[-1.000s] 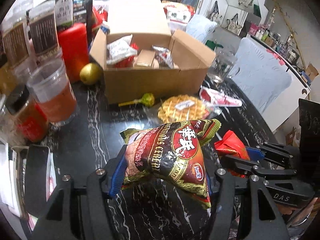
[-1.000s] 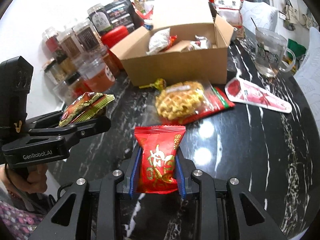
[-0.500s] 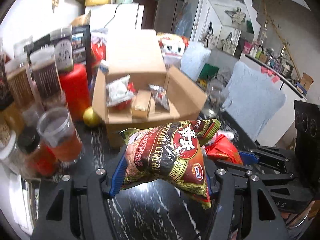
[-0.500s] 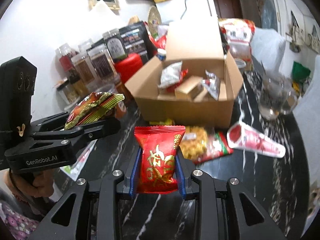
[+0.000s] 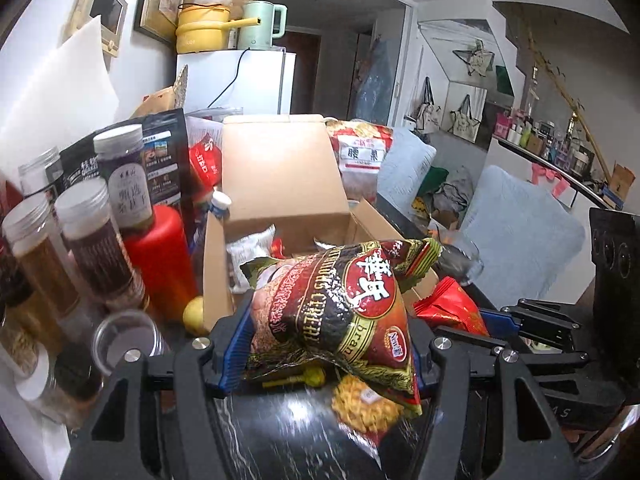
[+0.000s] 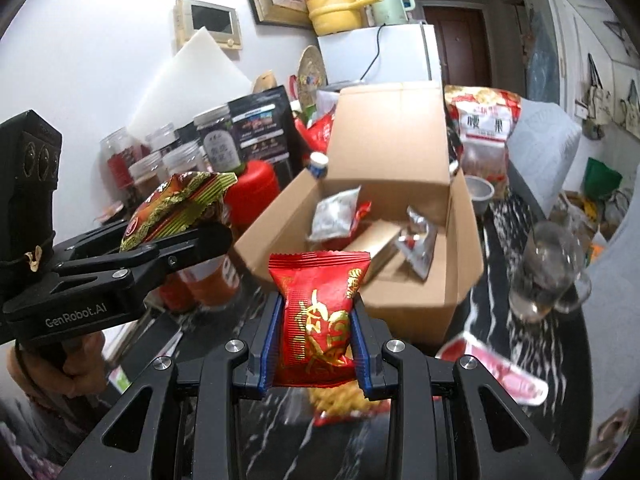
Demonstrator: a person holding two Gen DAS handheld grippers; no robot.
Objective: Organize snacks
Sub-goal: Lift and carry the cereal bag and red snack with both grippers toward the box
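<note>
You are looking, from left to right, at clear jars [image 5: 96, 248] of dry goods standing by a red canister [image 5: 160, 256], then the open cardboard box [image 6: 404, 216] on the black marble table [image 6: 532, 360]. Inside the box are lying a white packet [image 6: 334, 214], a silver packet [image 6: 420, 244] and a small tan carton [image 6: 380, 242]. Your left gripper [image 5: 324, 336] is pinching a brown cereal bag [image 5: 340, 308] in front of the box. Your right gripper [image 6: 314, 336] is squeezing a red snack packet [image 6: 316, 316] just before the box's front wall. A glass mug [image 6: 548, 268] is standing to the right.
</note>
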